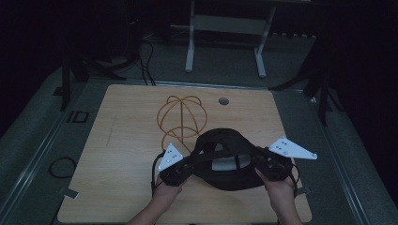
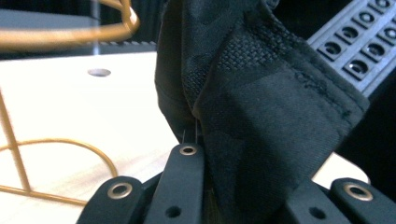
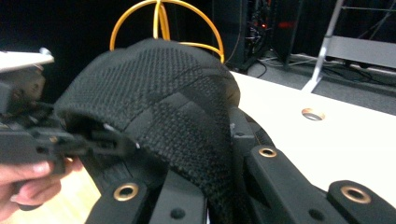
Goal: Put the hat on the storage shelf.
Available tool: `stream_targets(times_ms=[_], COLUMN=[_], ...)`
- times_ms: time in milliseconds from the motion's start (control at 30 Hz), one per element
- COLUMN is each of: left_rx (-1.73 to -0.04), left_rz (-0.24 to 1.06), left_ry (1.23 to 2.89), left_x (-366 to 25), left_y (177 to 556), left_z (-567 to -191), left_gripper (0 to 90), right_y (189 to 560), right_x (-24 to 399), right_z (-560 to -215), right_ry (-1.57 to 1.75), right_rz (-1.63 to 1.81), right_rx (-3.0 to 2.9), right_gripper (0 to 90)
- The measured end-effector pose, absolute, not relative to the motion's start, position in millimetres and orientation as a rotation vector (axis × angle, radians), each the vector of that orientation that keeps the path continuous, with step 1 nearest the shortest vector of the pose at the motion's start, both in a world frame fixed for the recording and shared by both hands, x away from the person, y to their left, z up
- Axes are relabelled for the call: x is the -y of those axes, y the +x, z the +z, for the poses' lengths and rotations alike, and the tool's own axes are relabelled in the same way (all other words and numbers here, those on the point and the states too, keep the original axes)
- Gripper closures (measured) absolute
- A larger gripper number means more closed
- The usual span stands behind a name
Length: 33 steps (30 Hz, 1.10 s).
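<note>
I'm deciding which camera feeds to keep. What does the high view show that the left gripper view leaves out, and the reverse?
High view alone: both hands, the left gripper and right gripper at opposite sides of the black cap, the whole wire stand behind it, the table edges and the floor beyond.

Left gripper view alone: close detail of the cap's fabric pinched between its own jaws, with stitching and mesh weave visible.

Both share: the cap, the gold wire stand, the wooden tabletop and its round hole.
</note>
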<state>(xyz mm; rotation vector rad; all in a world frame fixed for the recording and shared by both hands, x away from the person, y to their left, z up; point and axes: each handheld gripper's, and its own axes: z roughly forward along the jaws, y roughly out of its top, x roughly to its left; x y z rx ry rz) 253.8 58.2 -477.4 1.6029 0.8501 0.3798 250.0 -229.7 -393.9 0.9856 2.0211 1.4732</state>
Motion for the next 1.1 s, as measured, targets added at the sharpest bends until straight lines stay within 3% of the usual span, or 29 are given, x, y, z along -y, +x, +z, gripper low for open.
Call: stream_targets(times_ms=[333,600,833,967,1100], left_rx=[-0.842,-0.809,-0.755,-0.708,-0.691], left_rz=[0.514,0.535,0.549,0.588,0.629], left_ry=[1.56,1.582,1.575,1.595,1.599], left_x=[-54,-44,-32,-24,-21], left_y=[250,253,252,249,246], left_z=[-451,-437,-421,-413,-410], left_gripper=[88.6,88.6,88.6,88.6,88.5], right_y=[232,225,212,206,200], right_x=[244,251,270,280,290], right_z=[-410,-423,-428,-434,-441], right_ry=[1.029,1.065,0.993,0.978,0.959], right_rz=[1.443,1.442,1.544,1.531,1.53], right_rx=[-1.99,-1.981,-2.023,-2.084,-2.147], right_gripper=[87.9,85.3,48.7,36.1,30.6])
